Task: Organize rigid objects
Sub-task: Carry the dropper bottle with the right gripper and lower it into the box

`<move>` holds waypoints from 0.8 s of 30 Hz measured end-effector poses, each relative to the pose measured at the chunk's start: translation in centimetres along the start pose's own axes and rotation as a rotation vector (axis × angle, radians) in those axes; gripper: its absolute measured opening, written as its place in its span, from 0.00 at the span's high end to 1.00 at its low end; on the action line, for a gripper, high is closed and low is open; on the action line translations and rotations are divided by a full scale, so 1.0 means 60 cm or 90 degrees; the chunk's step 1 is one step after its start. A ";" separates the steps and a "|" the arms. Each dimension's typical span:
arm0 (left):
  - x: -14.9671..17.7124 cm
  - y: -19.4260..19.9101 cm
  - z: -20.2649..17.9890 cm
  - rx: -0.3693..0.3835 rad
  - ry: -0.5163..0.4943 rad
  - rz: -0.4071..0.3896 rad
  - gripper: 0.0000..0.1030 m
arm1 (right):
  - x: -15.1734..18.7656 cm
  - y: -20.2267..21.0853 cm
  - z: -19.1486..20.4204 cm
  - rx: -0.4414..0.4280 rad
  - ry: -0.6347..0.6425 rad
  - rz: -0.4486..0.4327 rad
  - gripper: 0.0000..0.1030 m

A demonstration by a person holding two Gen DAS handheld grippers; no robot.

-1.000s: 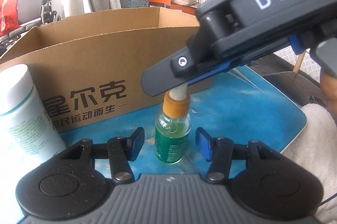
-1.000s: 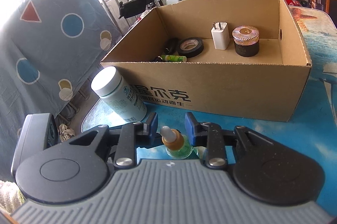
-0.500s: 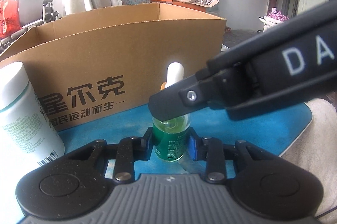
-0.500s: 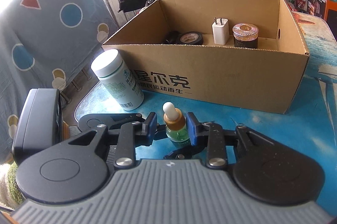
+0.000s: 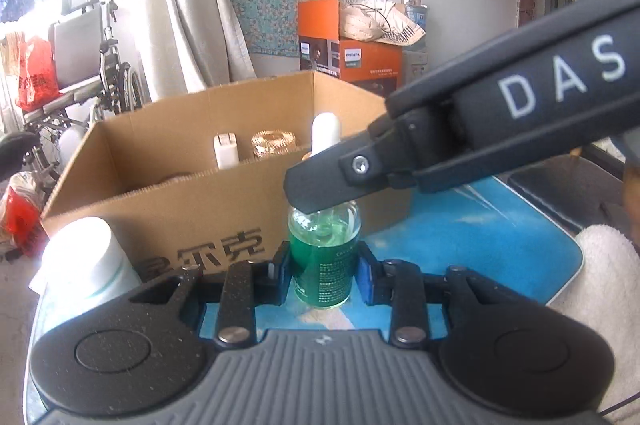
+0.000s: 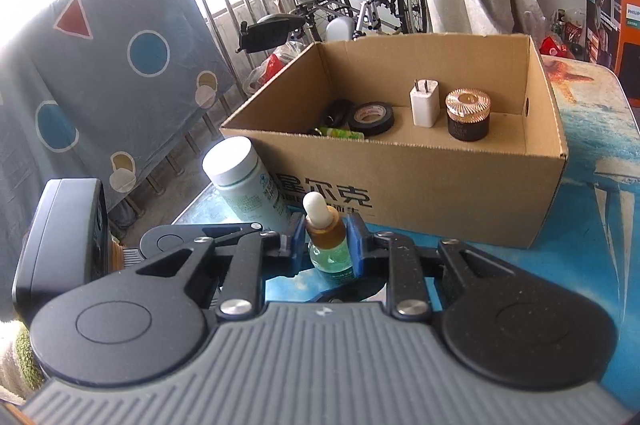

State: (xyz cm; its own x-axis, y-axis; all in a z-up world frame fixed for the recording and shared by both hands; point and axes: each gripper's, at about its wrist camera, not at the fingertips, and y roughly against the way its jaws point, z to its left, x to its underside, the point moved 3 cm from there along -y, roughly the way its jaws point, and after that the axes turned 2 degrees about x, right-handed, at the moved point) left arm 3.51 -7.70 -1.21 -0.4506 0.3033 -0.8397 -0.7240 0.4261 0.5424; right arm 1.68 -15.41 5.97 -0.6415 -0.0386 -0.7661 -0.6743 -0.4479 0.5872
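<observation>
Pinching the green dropper bottle [image 5: 323,261] by its glass body, my left fingers [image 5: 323,271] hold it just off the blue counter [image 5: 472,237], while my right fingers [image 6: 326,239] are closing on its amber collar under the white bulb. To do this well I'd keep it upright, clear the near wall of the cardboard box [image 6: 440,185], and set it in open floor beside the charger plug [image 6: 424,104], avoiding the white bottle [image 6: 244,181] outside.

One cardboard box [image 6: 420,181] is sitting on the table, holding one tape roll [image 6: 370,117], one white charger [image 6: 424,104] and one dark jar [image 6: 468,119]. Near it, one white bottle [image 6: 244,177] and one dropper bottle [image 6: 326,239] are standing.
</observation>
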 end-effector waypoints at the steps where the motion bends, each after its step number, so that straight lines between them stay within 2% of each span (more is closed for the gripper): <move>1: -0.017 0.009 0.004 -0.009 0.001 -0.011 0.68 | -0.016 0.008 0.004 -0.005 0.008 -0.015 0.80; 6: -0.089 0.017 0.033 -0.039 0.012 -0.045 0.68 | -0.105 0.023 0.011 -0.029 0.046 -0.066 0.80; 9: -0.123 -0.008 0.060 -0.029 0.047 -0.040 0.68 | -0.156 0.003 -0.004 -0.040 0.047 -0.065 0.80; 12: -0.149 -0.054 0.086 -0.021 0.077 -0.008 0.68 | -0.203 -0.039 -0.033 -0.046 0.035 -0.039 0.80; 16: -0.156 -0.106 0.119 0.001 0.142 0.045 0.68 | -0.246 -0.114 -0.082 -0.053 0.002 0.011 0.80; 24: -0.149 -0.194 0.169 -0.002 0.197 0.141 0.68 | -0.254 -0.247 -0.155 -0.064 -0.068 0.087 0.80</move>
State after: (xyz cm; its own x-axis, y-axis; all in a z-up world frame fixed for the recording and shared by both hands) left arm 21.27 -6.74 0.25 -0.7328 0.1154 -0.6706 -0.5927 0.3756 0.7124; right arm 24.84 -16.48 6.51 -0.7632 -0.0119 -0.6461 -0.5424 -0.5316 0.6505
